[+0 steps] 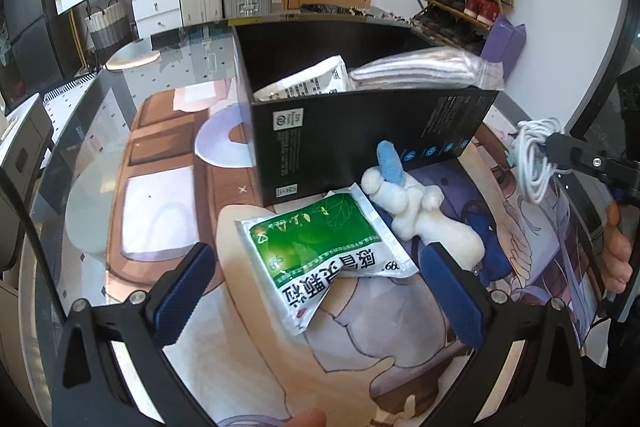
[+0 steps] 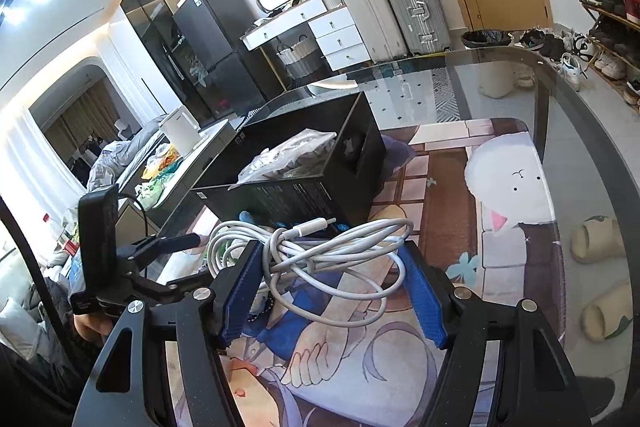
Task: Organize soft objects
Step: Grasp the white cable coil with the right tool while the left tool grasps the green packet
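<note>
We had two bags in the black box [image 1: 360, 131], our right fingers [image 2: 334, 291] clamped on the coiled cable [image 2: 320, 247], and the left fingers [image 1: 316, 291] spread empty over the green sachet [image 1: 320, 251] and plush toy [image 1: 416, 211] near the surface's edge.

Glossy foil sachet [image 1: 328, 259], fluffy plush toy [image 1: 420, 215] (cloth), matt cardboard box [image 1: 360, 131].

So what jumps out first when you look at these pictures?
The coiled white cable, lifted between the right gripper's blue jaws. Behind it, an open black box already holds bagged items. In front of the box, a green sachet and a white plush toy lie on the illustrated mat, ahead of the open left gripper.
</note>
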### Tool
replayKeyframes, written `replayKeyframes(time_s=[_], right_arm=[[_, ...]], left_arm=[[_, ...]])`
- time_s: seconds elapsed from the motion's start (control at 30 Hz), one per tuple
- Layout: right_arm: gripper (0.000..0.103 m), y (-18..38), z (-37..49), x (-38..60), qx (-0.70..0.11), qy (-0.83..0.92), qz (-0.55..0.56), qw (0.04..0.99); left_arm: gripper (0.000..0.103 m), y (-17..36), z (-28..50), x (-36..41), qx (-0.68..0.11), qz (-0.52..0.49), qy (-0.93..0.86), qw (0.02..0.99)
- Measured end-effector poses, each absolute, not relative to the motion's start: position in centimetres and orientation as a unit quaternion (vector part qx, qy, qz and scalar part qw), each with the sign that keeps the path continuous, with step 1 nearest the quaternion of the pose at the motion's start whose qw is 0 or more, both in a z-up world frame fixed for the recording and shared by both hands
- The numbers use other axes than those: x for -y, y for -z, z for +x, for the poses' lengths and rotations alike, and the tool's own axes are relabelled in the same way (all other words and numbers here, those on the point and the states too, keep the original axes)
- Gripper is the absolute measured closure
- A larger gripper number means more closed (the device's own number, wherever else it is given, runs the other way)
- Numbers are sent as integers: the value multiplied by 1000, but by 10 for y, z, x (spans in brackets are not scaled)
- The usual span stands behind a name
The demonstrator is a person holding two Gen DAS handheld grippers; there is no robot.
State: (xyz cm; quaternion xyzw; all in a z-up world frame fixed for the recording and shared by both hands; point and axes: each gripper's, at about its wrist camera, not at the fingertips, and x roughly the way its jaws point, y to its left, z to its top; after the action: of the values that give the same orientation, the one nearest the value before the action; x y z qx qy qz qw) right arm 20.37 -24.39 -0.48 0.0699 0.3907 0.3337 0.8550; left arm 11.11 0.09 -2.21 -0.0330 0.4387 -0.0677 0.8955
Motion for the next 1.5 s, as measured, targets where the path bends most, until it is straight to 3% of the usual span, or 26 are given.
replayKeyframes(time_s=[0.37,0.97,1.1,1.27,1.5], right_arm=[[34,3,203,244,-389,-332,67,857],[34,3,204,242,-389,-333,64,857],[34,3,205,242,-388,-334,62,857],[34,3,205,242,-388,-334,60,857],[34,3,205,242,-387,-334,60,857]], left_arm=[[0,30,119,-18,-475,-27,20,880],[3,34,124,-5,-466,-6,28,884],[14,33,120,-3,-458,-1,30,888],[36,29,115,3,-445,9,40,895],[50,26,110,4,-437,12,49,898]])
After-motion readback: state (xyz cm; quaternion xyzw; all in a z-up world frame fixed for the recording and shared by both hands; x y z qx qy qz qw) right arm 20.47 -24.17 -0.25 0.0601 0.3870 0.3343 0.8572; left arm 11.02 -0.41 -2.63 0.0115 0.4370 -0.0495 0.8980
